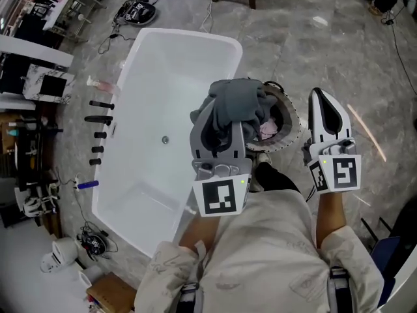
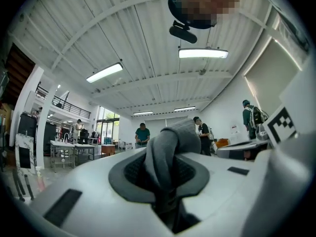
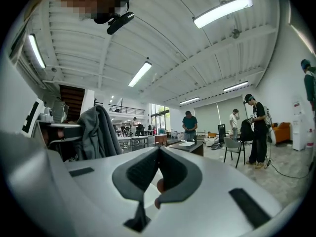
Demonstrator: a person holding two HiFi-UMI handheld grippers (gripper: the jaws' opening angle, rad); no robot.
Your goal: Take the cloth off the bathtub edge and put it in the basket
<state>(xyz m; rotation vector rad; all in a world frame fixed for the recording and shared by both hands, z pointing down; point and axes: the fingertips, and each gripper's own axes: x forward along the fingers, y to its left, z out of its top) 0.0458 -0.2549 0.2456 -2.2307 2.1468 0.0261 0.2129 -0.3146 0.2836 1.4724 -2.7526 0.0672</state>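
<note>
- Head view: the left gripper [image 1: 221,124] is pinching the grey cloth [image 1: 238,102], and its jaws are pressing on the fabric.
- The cloth is hanging in a bunch over the left part of the round basket [image 1: 294,119], away from the white bathtub [image 1: 150,77].
- The basket is standing on the grey floor [image 1: 365,51], just beside the right edge of the bathtub, and something pink [image 1: 268,129] is lying inside it.
- The right gripper [image 1: 324,103] is pointing forward, right of the basket, and it is carrying nothing.
- Several bottles [image 1: 98,119] are standing in a row along the left side of the bathtub.
- Left gripper view: the two dark pads [image 2: 128,174] are closing on the cloth [image 2: 170,142], and a thick grey fold is rising up between them.
- The marker cube [image 2: 284,125] of the right gripper is showing at the right edge.
- Some people [image 2: 142,135] are standing far behind, in a big white hall.
- Right gripper view: the jaws of the right gripper [image 3: 158,169] are pressing together at their tips, with no object between them.
- The cloth [image 3: 98,132] is hanging at the left side, well apart from these jaws.
- A chair [image 3: 233,149] is standing at the right, near a standing person [image 3: 257,127].
</note>
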